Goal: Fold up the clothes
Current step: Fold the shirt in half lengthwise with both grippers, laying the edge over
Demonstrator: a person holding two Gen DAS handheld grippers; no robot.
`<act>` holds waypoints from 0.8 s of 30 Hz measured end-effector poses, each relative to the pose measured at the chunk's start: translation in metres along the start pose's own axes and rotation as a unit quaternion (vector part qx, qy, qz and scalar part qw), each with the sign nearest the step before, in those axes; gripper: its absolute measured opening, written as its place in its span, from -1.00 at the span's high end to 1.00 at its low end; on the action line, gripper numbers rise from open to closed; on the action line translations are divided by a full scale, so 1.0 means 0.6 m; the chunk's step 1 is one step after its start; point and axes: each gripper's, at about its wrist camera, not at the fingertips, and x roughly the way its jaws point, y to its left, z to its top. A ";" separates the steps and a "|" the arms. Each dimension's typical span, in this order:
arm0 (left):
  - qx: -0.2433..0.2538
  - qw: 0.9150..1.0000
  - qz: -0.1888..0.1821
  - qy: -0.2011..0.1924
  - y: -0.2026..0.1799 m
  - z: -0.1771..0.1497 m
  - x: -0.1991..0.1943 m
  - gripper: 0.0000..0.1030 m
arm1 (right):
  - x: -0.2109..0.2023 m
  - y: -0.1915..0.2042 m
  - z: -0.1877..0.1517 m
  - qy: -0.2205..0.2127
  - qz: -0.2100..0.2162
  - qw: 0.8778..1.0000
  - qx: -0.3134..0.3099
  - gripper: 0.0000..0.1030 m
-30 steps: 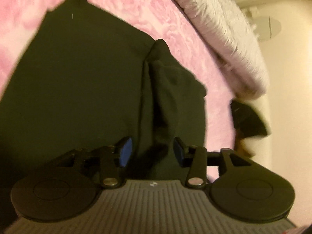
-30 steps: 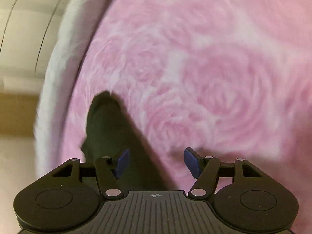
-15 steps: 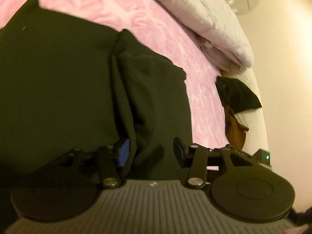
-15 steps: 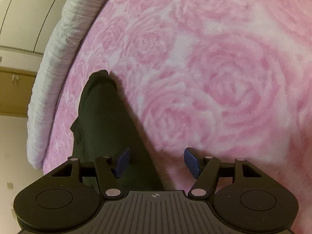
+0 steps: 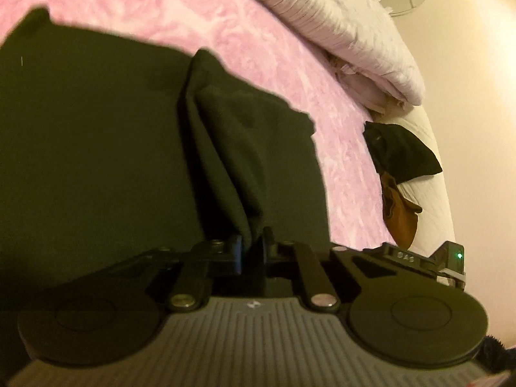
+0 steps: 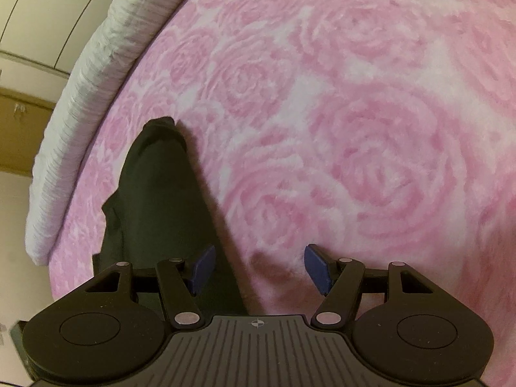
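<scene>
Because the left hand-held gripper [image 5: 250,248] pinches only a bunched ridge of the black garment [image 5: 96,135] lying on the pink blanket [image 5: 200,9], while the right hand-held gripper [image 6: 259,269] hangs released, a lift may drag the fabric crooked.

No readable writing anywhere on the bed.
The left gripper [image 5: 251,245] and the right gripper [image 6: 260,269] each carry only a small round crosshair mark on the ribbed body behind the fingers, no letters or numbers; the pink rose blanket [image 6: 354,129] beyond them bears no label.
</scene>
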 end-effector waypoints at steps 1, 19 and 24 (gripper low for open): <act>0.011 1.000 0.003 -0.003 -0.006 0.001 -0.008 0.87 | 0.002 0.009 -0.003 0.005 0.000 1.000 -0.010 -0.26; 0.018 0.995 0.095 -0.017 0.109 -0.018 -0.146 0.88 | 0.048 0.186 -0.112 0.073 -0.017 0.976 -0.204 -0.26; 0.047 0.994 0.100 -0.024 0.100 -0.017 -0.167 0.89 | 0.053 0.198 -0.128 0.082 -0.015 0.975 -0.205 -0.26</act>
